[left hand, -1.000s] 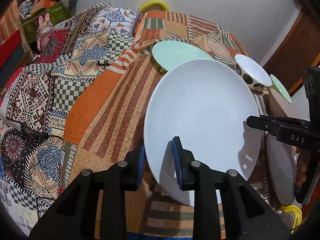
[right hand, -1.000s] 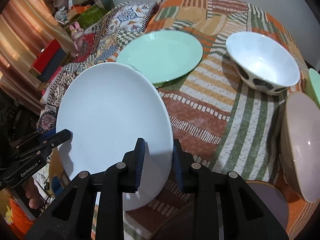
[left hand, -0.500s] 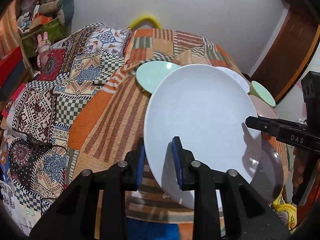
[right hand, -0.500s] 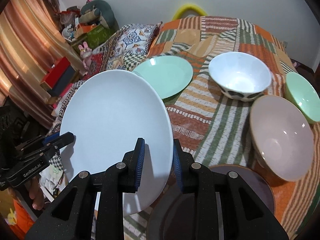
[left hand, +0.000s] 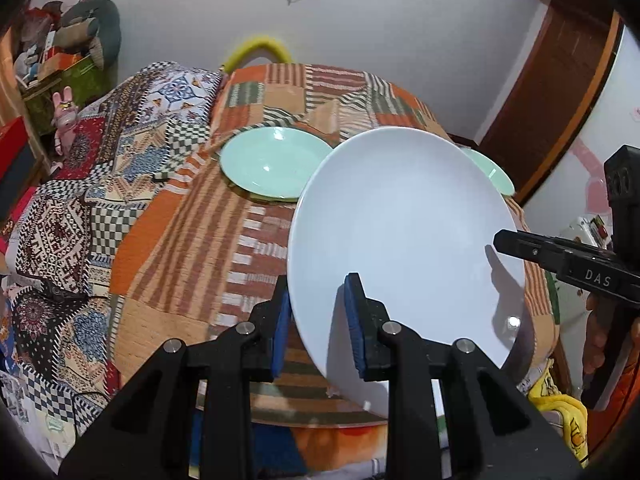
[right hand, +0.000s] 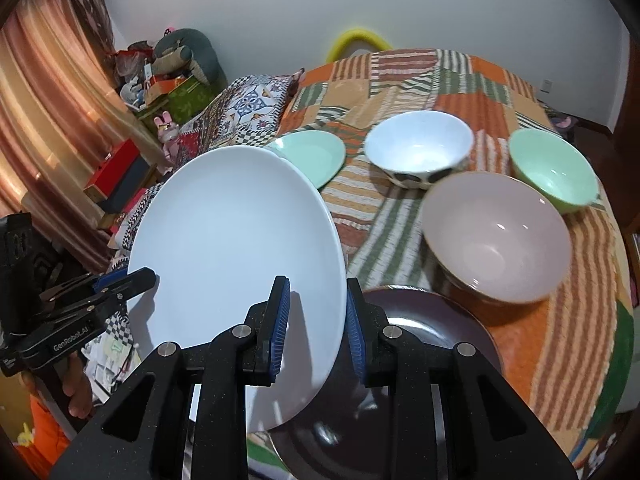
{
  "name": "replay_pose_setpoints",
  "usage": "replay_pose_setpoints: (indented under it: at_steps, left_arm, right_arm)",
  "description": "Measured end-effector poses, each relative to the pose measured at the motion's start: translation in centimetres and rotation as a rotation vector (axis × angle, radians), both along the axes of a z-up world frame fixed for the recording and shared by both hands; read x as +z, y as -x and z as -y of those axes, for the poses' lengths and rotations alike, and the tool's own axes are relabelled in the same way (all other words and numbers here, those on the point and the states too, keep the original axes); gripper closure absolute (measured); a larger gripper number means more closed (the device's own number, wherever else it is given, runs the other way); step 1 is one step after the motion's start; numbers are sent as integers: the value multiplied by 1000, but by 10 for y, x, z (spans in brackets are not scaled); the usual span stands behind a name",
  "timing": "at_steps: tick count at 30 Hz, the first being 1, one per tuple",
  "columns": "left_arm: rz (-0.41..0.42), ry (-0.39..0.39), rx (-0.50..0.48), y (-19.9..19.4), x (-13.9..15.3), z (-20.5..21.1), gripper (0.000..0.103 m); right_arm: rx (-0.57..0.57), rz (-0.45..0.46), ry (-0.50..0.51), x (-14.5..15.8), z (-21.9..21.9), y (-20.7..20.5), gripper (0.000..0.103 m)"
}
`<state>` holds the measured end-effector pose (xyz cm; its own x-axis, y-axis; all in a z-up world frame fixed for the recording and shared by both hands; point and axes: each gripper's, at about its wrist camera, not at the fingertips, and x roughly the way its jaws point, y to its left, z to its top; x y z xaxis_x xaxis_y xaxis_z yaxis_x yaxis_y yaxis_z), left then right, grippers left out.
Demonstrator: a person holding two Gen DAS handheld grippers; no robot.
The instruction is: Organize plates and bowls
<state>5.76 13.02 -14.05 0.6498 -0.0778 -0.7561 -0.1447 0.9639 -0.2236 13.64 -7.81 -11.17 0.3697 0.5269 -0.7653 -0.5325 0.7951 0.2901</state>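
1. The white plate (right hand: 236,256) is in the air, tilted, above the near edge of the patchwork bedspread (left hand: 168,248), held on opposite rims by both tools.
2. The left gripper (left hand: 318,324) has its blue pads closed on the plate's rim at the plate's 7 o'clock in its own view; the right gripper (right hand: 314,320) clamps the rim at the plate's 5 o'clock in its view. Neither is holding anything else.
3. Nothing appears stacked yet. Every other dish lies singly on the bed.
4. In the right wrist view, a mint plate (right hand: 316,156) sits at 11 o'clock and a white bowl with dark spots (right hand: 418,148) at 12. A mint bowl (right hand: 554,168) is at 2, a pink bowl (right hand: 496,236) at 3 and a dark plate (right hand: 424,344) at 5, just under the lifted one.
5. Judging by this, the task is early: the plates need one pile and the three bowls need nesting.
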Motion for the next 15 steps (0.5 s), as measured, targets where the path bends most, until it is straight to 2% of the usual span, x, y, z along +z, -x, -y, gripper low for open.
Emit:
replay_pose_setpoints:
  at_steps: [15]
  left_arm:
    - [-52,-29,-127,-3,-7,64,77]
  right_arm:
    - [-86,-16,10,-10,62,15,78]
